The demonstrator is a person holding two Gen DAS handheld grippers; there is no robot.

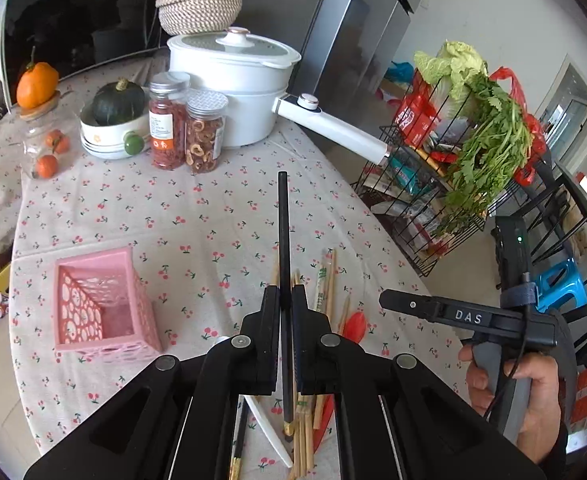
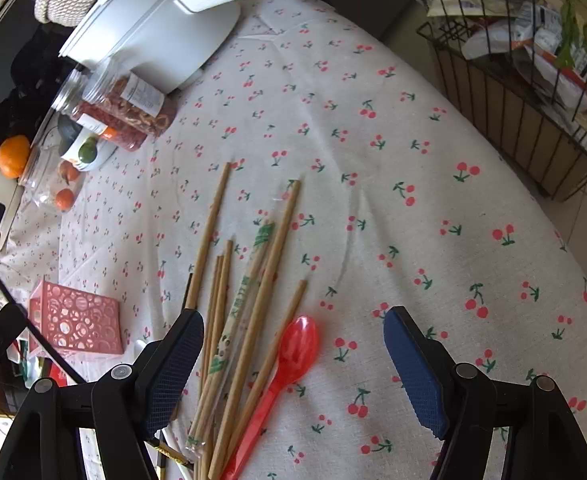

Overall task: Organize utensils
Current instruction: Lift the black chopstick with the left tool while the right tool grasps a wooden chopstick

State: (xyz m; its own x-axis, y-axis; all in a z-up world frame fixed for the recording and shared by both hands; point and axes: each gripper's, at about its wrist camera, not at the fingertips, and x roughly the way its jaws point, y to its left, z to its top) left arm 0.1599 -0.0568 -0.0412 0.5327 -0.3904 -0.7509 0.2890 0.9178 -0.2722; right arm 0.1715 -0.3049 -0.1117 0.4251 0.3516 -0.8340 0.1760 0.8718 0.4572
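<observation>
My left gripper [image 1: 285,294] is shut on a black chopstick [image 1: 283,224] and holds it above the cherry-print table, its thin end pointing away. Under it lie several bamboo chopsticks [image 1: 329,280], a white spoon [image 1: 267,426] and a second black chopstick [image 1: 239,436]. A pink perforated holder [image 1: 93,304] stands to the left, its inside empty. My right gripper [image 2: 293,356] is open and empty, low over the bamboo chopsticks [image 2: 249,300] and a red plastic spoon [image 2: 289,364]. The pink holder [image 2: 77,322] lies left of it.
A white pot [image 1: 233,80] with a long handle [image 1: 333,128], two spice jars [image 1: 187,128], a bowl with a squash [image 1: 115,120] and oranges [image 1: 47,152] stand at the back. A wire rack [image 1: 445,184] with greens stands off the table's right edge.
</observation>
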